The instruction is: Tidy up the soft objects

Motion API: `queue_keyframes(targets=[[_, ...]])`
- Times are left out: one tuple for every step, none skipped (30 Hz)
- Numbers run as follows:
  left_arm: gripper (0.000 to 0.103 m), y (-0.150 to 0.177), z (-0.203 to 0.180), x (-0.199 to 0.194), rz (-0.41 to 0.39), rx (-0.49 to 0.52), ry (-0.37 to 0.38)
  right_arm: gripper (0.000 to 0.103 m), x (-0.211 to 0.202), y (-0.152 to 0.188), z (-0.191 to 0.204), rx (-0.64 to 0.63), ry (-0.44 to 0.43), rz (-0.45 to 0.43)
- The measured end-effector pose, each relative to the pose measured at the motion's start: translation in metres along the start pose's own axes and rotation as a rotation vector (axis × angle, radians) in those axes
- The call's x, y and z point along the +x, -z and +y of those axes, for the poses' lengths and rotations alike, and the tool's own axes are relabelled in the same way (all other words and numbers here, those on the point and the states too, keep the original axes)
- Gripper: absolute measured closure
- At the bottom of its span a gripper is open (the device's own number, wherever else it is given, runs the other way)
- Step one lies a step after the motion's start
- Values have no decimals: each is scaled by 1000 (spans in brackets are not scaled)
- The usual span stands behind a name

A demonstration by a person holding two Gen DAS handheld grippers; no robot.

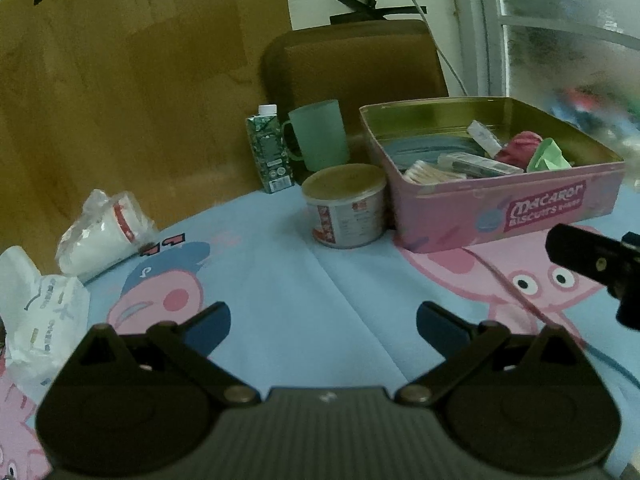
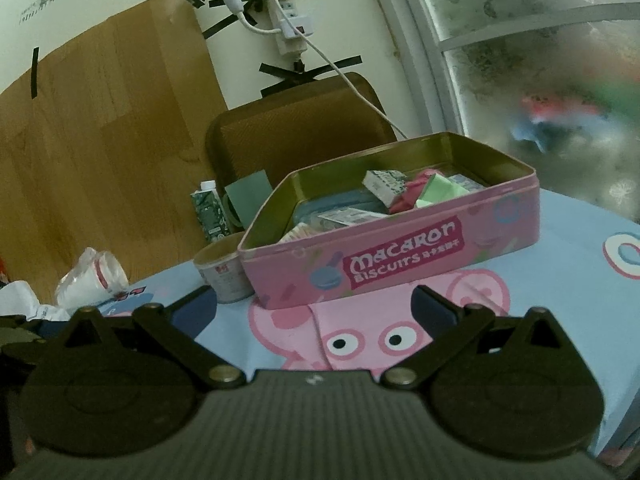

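Pink tin (image 2: 400, 256) long axis left-right — both grippers spread, empty

Home: cartoon tablecloth (image 1: 320, 280), biscuit tin (image 2: 400, 256)

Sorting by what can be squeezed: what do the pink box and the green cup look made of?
The pink box looks like printed tin: thin rigid walls, a rolled rim and a shiny gold inside. The green cup looks like matte, slightly translucent plastic, though frosted glass cannot be ruled out.

black gripper (image 1: 323, 326), blue fingertips (image 1: 214, 326), brass screws.
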State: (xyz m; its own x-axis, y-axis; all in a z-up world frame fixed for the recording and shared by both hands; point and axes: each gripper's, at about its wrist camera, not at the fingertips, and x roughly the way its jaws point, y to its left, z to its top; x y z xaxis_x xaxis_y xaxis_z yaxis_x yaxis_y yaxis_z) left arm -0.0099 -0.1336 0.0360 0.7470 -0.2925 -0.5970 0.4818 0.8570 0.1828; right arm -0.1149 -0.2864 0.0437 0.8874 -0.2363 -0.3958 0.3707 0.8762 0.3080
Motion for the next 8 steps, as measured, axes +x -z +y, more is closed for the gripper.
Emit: queue_keyframes(targets=[[0,0,0,0,0,1,2,0,0,0,0,0,-1,1],[0,0,-1,0,-4,3,7,0,0,0,-1,-1,-2,2],[0,1,-1,-1,-17,6,15,0,0,0,-1,-2,-3,2],[0,2,-1,-2,-28,6,22,0,1,1,0,-6,-4,2],[0,3,0,-3,-33,5,31,0,1,1,0,-10,-5,2],[0,2,0,-2,-34,4,38,0,1,1,1,-14,-5,2],[0,1,1,-2,-37,2,46,0,1,1,2,-20,-3,-1],[0,1,2,-2,-41,-5,52,0,1,0,1,-24,-3,-3]])
